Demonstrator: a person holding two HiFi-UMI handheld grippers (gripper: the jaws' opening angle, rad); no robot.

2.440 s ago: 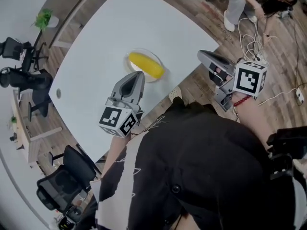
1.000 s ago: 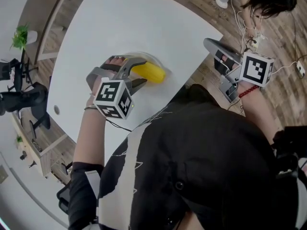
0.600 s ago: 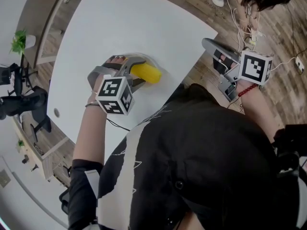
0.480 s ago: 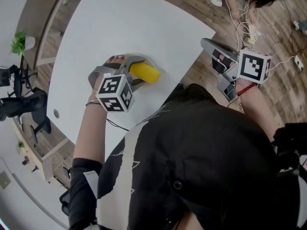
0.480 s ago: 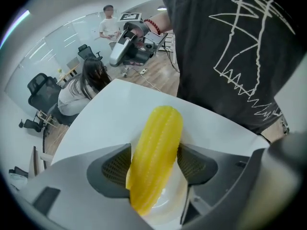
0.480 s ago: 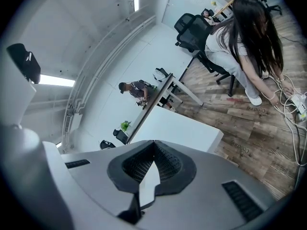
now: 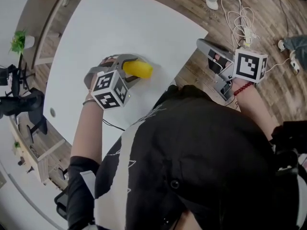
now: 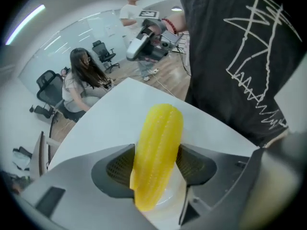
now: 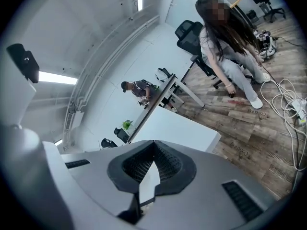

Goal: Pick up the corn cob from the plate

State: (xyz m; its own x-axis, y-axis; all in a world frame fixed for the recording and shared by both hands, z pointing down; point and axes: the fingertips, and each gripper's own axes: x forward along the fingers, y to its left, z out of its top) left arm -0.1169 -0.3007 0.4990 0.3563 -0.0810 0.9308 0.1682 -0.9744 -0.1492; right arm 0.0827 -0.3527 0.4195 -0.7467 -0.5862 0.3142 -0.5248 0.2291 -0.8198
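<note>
The yellow corn cob [image 7: 140,69] is clamped across its middle by my left gripper [image 7: 132,68] over the white table [image 7: 120,18]. In the left gripper view the cob [image 8: 158,143] stands lengthwise between the two dark pads, and the left gripper [image 8: 156,153] is shut on it. A bit of the clear plate [image 8: 171,196] shows under the cob's near end; whether they touch is unclear. My right gripper [image 7: 207,51] hangs beyond the table's right edge, over the wooden floor. The right gripper [image 9: 153,145] is shut, with nothing between its pads.
White cables [image 7: 240,23] lie on the wooden floor to the right of the table. Office chairs [image 7: 19,104] and a small plant [image 7: 19,40] stand at the left. A seated person [image 9: 225,47] and a desk [image 9: 177,128] lie ahead of the right gripper.
My left gripper has gone from the near side of the plate onto the cob and shut on it; the cob has shifted slightly left with it. My right gripper stayed off the table's edge.
</note>
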